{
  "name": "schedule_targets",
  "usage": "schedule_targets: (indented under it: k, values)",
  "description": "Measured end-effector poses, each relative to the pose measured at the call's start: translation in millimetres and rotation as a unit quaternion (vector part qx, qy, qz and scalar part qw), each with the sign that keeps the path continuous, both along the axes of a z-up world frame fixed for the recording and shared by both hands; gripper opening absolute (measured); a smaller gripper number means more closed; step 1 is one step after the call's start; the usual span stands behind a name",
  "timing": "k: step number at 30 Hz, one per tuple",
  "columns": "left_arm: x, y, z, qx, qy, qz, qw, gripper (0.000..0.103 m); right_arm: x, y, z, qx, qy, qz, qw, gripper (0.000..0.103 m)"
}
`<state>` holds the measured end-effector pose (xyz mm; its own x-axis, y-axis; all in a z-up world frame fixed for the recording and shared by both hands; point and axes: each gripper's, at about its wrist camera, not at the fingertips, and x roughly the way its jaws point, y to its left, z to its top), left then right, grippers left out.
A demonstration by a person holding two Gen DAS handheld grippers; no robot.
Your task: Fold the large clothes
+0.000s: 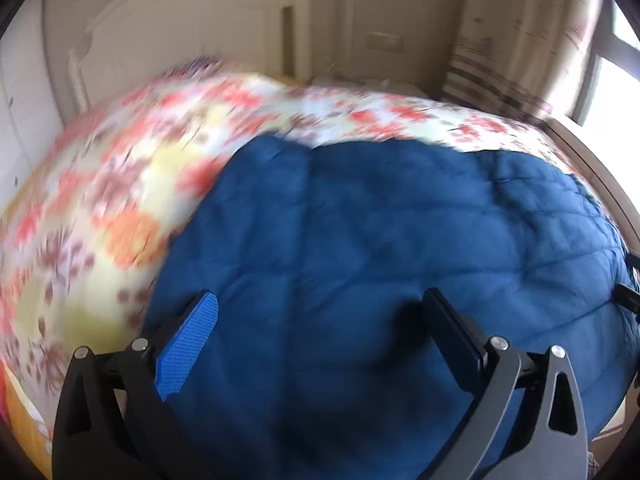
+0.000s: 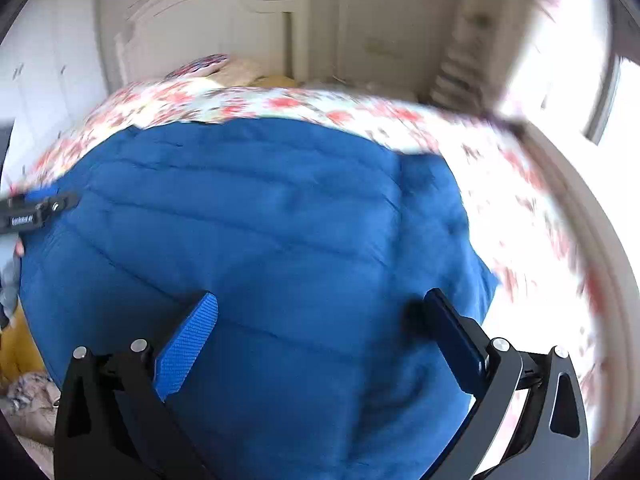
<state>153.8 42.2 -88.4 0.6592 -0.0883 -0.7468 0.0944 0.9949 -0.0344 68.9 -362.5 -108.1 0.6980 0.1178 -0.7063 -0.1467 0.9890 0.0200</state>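
Both claws, L point(image 1: 320, 304) & R point(image 2: 320, 304), wide open, empty, above blue quilted garment point(image 1: 380, 220).

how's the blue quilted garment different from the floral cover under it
The blue quilted garment is one solid colour; the floral cover is pale with red-orange flowers. The garment is stitched into puffy bands; the cover looks unquilted. The garment lies on top, covering only part of the wider cover. Both are spread out on the bed.

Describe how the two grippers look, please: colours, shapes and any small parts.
The left gripper and the right gripper look alike: black forked arms with triangular cut-outs and round silver bolts. Each has two flat fingers, one with a ribbed blue pad, the other dark.
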Motion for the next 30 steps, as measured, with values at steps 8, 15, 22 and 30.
schedule_targets:
  k: [8,15,22,30]
  values:
    - [-17,-12,13,0.001,-0.008,0.009,0.9999,0.098,-25,22,16,-0.021,-0.036,-0.004,0.999,0.098]
    - [-58,-91,11,0.053,-0.036,-0.110,0.9919,0.100,-57,107,12,-0.051,-0.054,0.124,0.989,0.098]
    - [-53,-86,-7,0.051,-0.030,-0.113,0.9918,0.101,-53,114,-6,-0.077,-0.044,0.128,0.988,0.098]
    - [-64,0,10,0.006,-0.040,-0.006,0.9992,0.101,-71,36,2,-0.049,-0.047,0.043,0.997,0.098]
